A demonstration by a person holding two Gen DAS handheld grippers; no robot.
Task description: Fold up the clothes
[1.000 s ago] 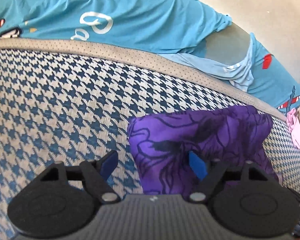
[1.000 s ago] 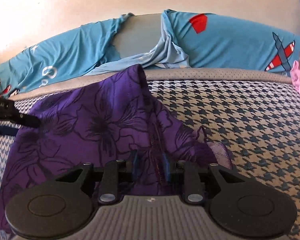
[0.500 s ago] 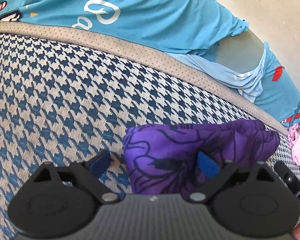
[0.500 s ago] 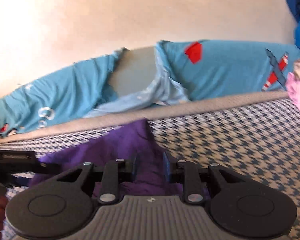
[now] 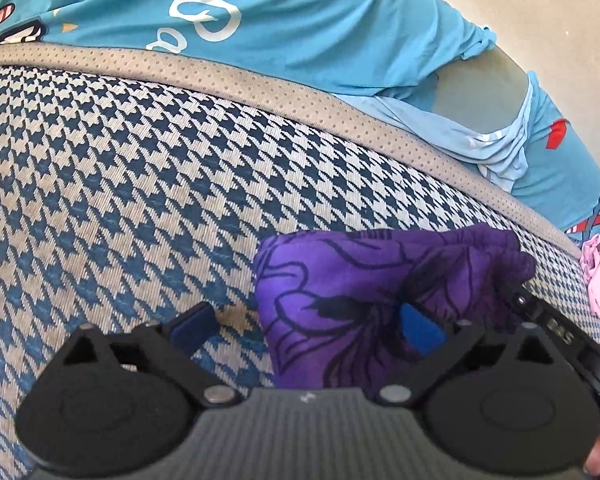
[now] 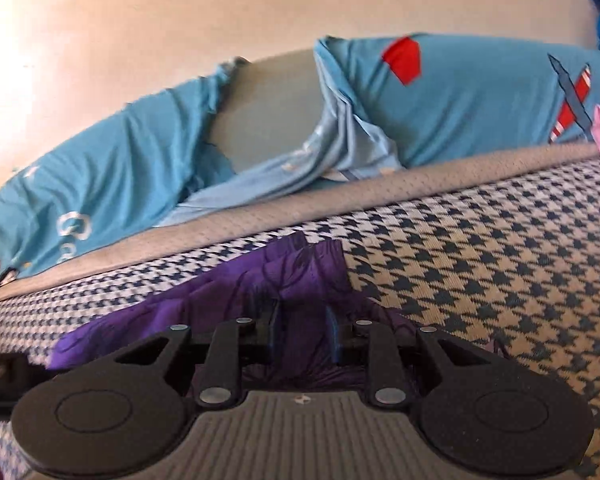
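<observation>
Jaws of the left gripper (image 5: 306,328) opening off the purple floral garment (image 5: 360,304), now bunched smaller on the houndstooth mattress (image 5: 140,184), right gripper (image 6: 302,336) clamping its far end, fold nearly closed.

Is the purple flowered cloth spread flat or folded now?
Folded: the purple flowered cloth lies bunched in a small doubled bundle on the houndstooth cushion.

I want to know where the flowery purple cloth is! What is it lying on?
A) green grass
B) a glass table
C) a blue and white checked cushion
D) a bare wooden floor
C: the purple cloth lies on the blue and white checked cushion, pinched by the right gripper.
</observation>
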